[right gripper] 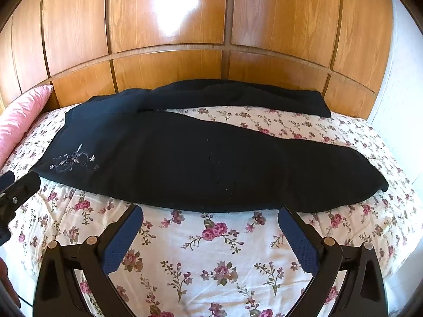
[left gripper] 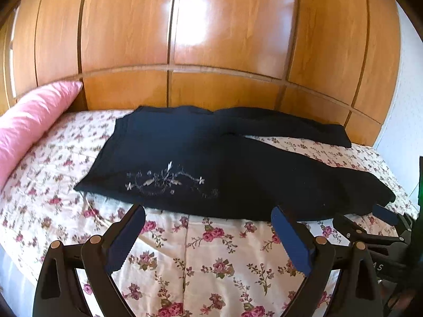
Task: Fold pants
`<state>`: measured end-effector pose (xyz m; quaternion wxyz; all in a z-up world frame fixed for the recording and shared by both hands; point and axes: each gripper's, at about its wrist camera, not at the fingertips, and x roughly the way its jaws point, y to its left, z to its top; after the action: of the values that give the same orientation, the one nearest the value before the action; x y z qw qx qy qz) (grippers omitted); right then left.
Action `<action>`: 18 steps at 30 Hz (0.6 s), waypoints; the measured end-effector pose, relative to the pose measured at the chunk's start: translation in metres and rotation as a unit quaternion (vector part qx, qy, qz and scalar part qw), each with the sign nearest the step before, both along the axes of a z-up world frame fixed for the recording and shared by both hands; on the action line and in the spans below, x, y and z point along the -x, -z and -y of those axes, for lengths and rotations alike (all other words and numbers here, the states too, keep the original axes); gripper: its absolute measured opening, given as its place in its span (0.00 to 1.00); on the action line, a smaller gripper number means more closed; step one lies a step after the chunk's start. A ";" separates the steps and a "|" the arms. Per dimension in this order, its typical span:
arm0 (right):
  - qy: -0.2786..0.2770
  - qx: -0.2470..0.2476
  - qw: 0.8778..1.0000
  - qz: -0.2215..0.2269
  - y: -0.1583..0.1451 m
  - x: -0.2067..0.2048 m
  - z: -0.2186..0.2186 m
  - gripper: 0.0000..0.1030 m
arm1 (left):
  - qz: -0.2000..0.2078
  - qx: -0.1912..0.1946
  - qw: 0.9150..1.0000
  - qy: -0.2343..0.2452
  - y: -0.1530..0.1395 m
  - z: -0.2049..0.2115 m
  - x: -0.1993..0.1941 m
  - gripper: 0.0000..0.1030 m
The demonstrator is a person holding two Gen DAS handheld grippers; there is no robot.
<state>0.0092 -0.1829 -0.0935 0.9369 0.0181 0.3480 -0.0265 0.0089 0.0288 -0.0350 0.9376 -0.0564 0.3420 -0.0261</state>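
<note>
Both sets of jaws spread wide and holding nothing: left gripper [left gripper: 208, 215] poised low over the floral bedspread [left gripper: 201, 269], blue-padded fingers [left gripper: 124, 240] angled outward, tips just short of the near edge of the black pants [left gripper: 185, 163]; right gripper [right gripper: 211, 216] likewise splayed, its blue pads [right gripper: 298, 240] stopping just beside the same near hem line, not touching cloth as far as can be told. Pants [right gripper: 201, 163] laid flat across the bed, waist toward the left by the pink pillow [left gripper: 34, 124], legs running off to the right in a shallow V with a wedge of bedspread showing between them. Pale floral embroidery [left gripper: 169, 179] stitched on the near hip, directly ahead of the left jaws and slightly left of centre; in the right wrist view the same embroidery [right gripper: 74, 159] far over to the left, with the near leg's broad middle straight ahead of the right jaws. Far leg lying along the foot of the wooden headboard [left gripper: 211, 39], its cuff well apart from the near cuff. Right gripper's blue tip [left gripper: 384, 215] visible at the right edge of the left wrist view, near the cuff of the near leg; part of the left gripper [right gripper: 18, 192] showing at the left edge of the right wrist view, beside the waist corner. Pink pillow [right gripper: 21, 116] propped against the glossy panelled headboard [right gripper: 169, 26], near the waistband but apart from it.
</note>
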 end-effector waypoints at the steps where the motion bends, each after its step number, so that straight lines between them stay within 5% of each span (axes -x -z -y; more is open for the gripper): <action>1: 0.001 -0.002 1.000 -0.002 0.001 0.000 0.001 1.00 | -0.009 0.005 1.000 -0.003 0.003 -0.003 -0.002 0.95; 4: 0.002 -0.016 1.000 -0.013 0.008 -0.001 0.006 1.00 | -0.039 0.028 0.999 -0.014 0.013 -0.016 -0.008 0.94; 10: -0.001 -0.063 0.997 -0.033 0.020 -0.002 0.020 1.00 | -0.072 0.059 0.994 -0.048 0.031 -0.053 -0.018 0.77; 18: 0.011 -0.181 0.982 -0.047 0.036 -0.001 0.073 1.00 | -0.123 0.176 0.970 -0.113 0.059 -0.127 -0.046 0.53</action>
<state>0.0100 -0.2563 -0.1296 0.9003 0.1903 0.3905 0.0259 0.0547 0.1554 -0.0944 0.8605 -0.2613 0.4364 0.0270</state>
